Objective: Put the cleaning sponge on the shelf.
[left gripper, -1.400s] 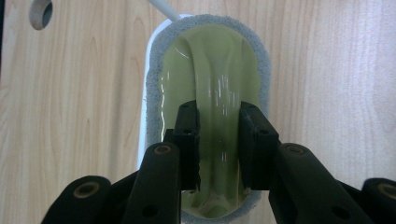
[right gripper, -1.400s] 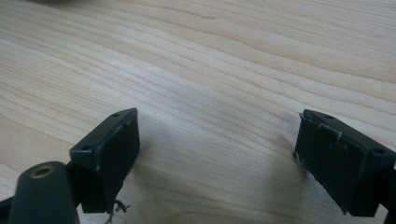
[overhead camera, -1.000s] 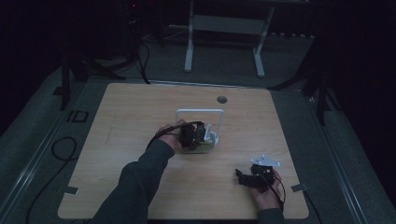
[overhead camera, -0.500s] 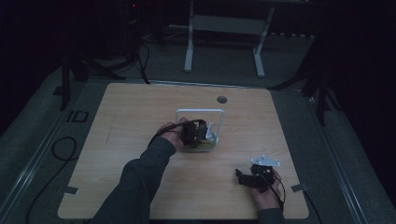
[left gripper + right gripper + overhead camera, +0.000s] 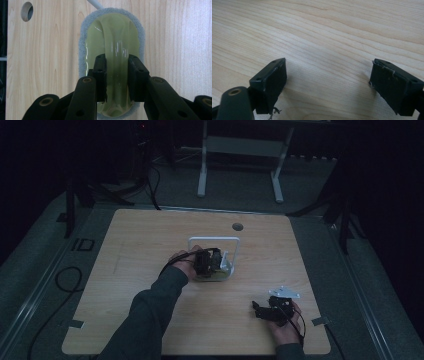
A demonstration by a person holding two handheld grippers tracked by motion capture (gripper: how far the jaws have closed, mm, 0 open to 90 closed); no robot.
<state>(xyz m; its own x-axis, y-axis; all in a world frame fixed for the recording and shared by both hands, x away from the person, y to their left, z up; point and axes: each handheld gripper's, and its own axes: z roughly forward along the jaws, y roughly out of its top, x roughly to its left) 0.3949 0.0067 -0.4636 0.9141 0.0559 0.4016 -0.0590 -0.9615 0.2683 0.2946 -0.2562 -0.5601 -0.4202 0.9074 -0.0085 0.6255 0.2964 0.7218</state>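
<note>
no visible change, scene unmoved

A dim lab: bare wooden table (image 5: 150, 245), floor cables (image 5: 65, 280), metal stands (image 5: 240, 150).

High view sat above the person's side, facing forward and down on the whole worktop (image 5: 150, 250); left gripper view looked straight down, very close; right gripper view skimmed low and close; all three shared that wood surface.
</note>
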